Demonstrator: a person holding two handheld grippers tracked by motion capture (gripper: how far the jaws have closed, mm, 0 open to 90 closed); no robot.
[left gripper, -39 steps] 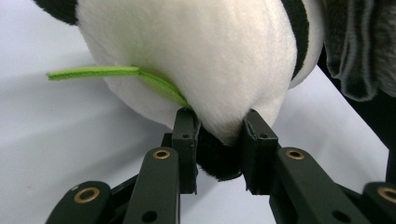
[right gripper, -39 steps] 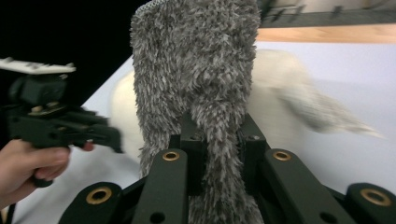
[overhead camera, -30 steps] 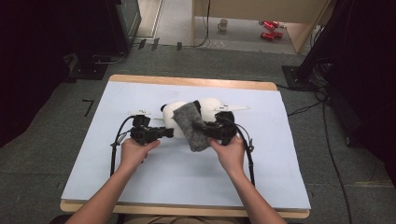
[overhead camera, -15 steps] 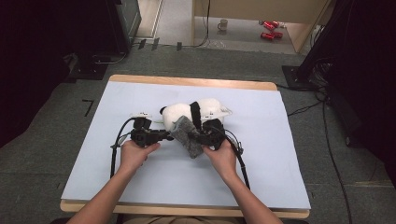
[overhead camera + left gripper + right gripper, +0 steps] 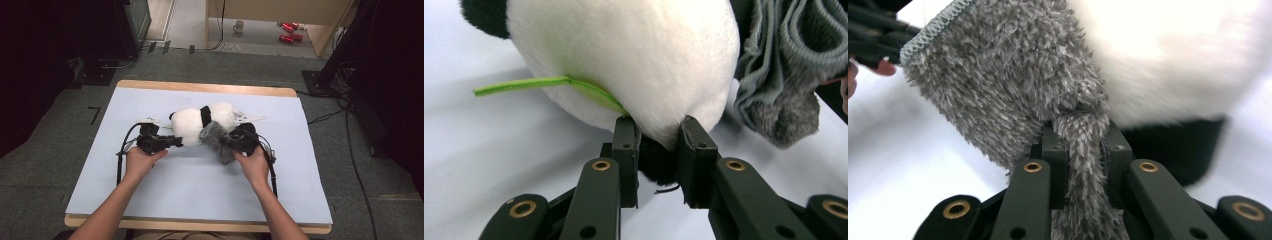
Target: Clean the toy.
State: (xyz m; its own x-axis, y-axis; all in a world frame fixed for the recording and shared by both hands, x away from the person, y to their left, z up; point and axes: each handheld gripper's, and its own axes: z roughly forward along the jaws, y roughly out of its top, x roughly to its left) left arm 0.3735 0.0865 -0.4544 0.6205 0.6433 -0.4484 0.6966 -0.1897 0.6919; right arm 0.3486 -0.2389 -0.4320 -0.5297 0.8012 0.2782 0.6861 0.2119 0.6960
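Note:
A black-and-white panda plush (image 5: 192,122) lies on the white table cover (image 5: 190,185) at its middle. My left gripper (image 5: 176,141) comes at it from the left. In the left gripper view its jaws (image 5: 658,130) pinch a dark bit at the bottom of the white plush (image 5: 624,55) and have just closed a little further. A green ribbon (image 5: 524,85) sticks out of the plush. My right gripper (image 5: 231,142) is shut on a fuzzy grey cloth (image 5: 217,141) against the plush's front right. The cloth (image 5: 1013,75) is squeezed between the right gripper's (image 5: 1080,135) pads.
The table's wooden far edge (image 5: 200,87) borders a grey floor with cables (image 5: 330,117), a mug (image 5: 239,26) and red items (image 5: 287,31). A white tag (image 5: 250,118) pokes out at the plush's right. Black cables trail from both grippers.
The right gripper has brought the grey cloth down off the plush's middle to the table beside it, uncovering the plush's black band. The left hand has stayed put.

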